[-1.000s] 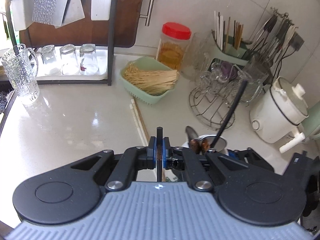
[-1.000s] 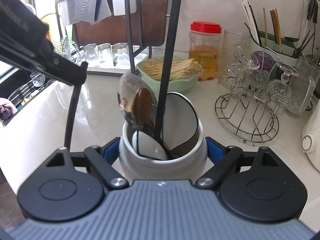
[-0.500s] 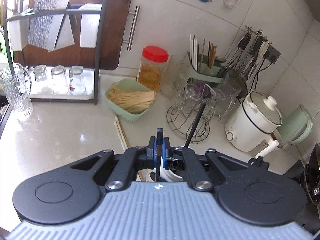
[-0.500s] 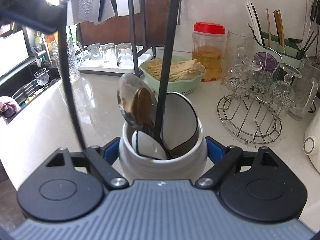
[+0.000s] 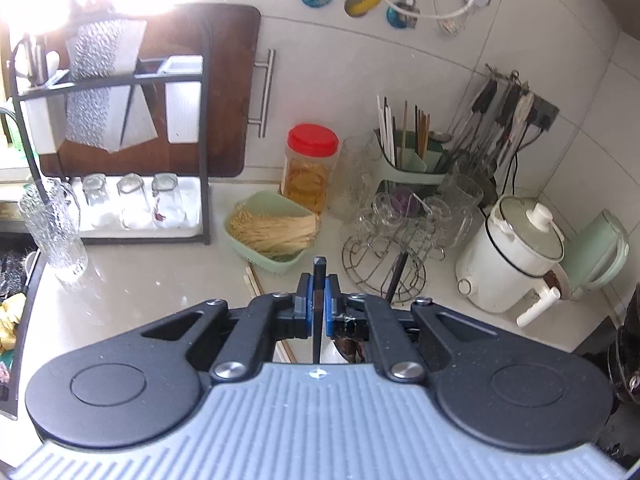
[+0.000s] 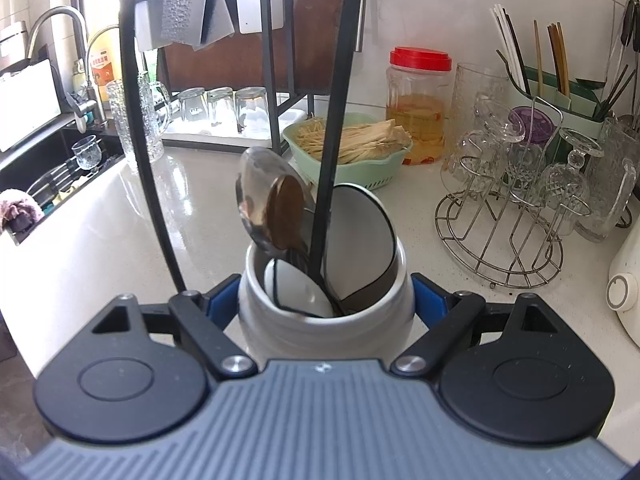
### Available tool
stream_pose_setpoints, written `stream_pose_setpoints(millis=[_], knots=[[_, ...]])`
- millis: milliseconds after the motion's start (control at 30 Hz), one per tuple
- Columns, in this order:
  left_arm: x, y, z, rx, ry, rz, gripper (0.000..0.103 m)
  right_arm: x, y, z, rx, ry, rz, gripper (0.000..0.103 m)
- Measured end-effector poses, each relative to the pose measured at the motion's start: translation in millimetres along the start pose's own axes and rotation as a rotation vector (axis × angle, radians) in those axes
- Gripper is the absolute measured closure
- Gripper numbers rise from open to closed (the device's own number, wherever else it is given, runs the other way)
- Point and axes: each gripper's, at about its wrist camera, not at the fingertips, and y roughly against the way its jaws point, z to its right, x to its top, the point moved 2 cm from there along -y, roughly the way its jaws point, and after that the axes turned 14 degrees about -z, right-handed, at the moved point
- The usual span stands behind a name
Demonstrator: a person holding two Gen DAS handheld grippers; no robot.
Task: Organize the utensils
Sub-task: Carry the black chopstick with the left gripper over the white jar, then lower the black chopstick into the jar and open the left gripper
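The table is crowded, and that is the main worry: a rack of upturned glasses stands just to one side of the white jar, a green basket of dry noodles lies behind it, and a tall glass mug waits near the sink edge. A long handle swung wide could knock any of them.

The right gripper has its fingers spread wide and pressed against both sides of the jar, which stands on the table holding spoons and a ladle. If that hold slackens while something is pulled out, the jar may tip or skate on the glossy top.

The left gripper has its fingers nearly together, pinching a thin black handle. In the right-hand view a thin black handle hangs down beside the jar; whether its lower end is clear of the jar I cannot tell. Such a narrow pinch could let it twist or slip.

Two loose chopsticks lie on the table, easy to sweep off.
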Motion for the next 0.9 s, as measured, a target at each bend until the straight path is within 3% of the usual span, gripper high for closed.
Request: stream_pose_setpoints(millis=[267, 533, 900], knots=[[15.3, 25.7, 2.7, 0.026, -0.010, 0.052, 0.097, -1.3, 0.8, -0.4, 0.000, -0.002, 0.009, 0.013], [37.5, 52.9, 17.8, -0.001, -0.045, 0.126, 0.097, -2.3, 1.3, -0.9, 0.001, -0.001, 0.014, 0.013], [46.1, 64.8, 38.8, -0.044, -0.091, 0.132, 0.097, -2.7, 2.1, -0.9, 0.003, 0.004, 0.016, 0.013]])
